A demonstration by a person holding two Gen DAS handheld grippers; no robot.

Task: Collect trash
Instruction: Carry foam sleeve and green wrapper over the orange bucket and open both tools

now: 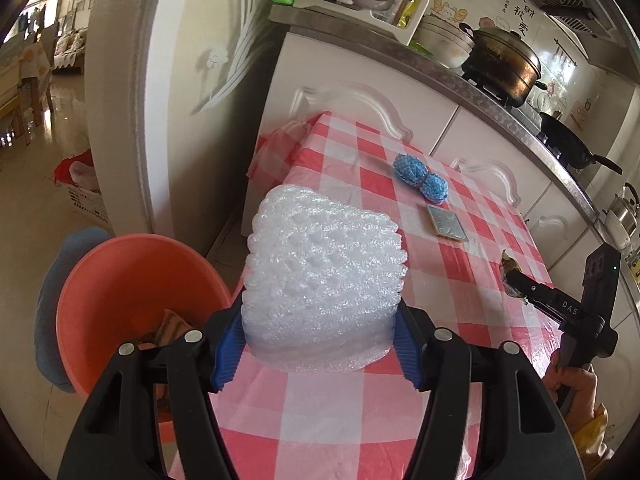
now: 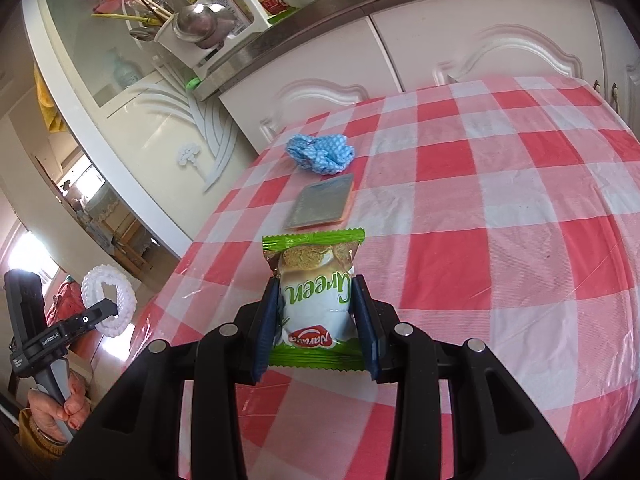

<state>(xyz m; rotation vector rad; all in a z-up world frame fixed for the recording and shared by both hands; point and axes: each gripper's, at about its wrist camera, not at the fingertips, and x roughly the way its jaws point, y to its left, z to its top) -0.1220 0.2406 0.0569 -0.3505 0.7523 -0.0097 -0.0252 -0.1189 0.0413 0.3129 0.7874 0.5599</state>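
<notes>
My left gripper point(image 1: 318, 344) is shut on a white foam net sleeve point(image 1: 324, 280), held above the left edge of the red-checked table point(image 1: 460, 264). An orange basin point(image 1: 132, 280) stands on the floor just left of it, with some wrappers inside. My right gripper point(image 2: 316, 328) is shut on a green-and-white snack packet point(image 2: 316, 300) above the table. In the left wrist view the right gripper point(image 1: 516, 284) holds that packet point(image 1: 510, 272) at the right. In the right wrist view the left gripper point(image 2: 114, 310) with the foam sleeve point(image 2: 108, 300) shows at the far left.
A crumpled blue cloth point(image 1: 420, 178) and a flat grey scouring pad point(image 1: 446, 222) lie on the table. Behind runs a kitchen counter point(image 1: 480, 84) with a pot point(image 1: 504, 64), a pan and a dish rack. White cabinet doors point(image 2: 460, 40) back the table. A blue cloth lies under the basin.
</notes>
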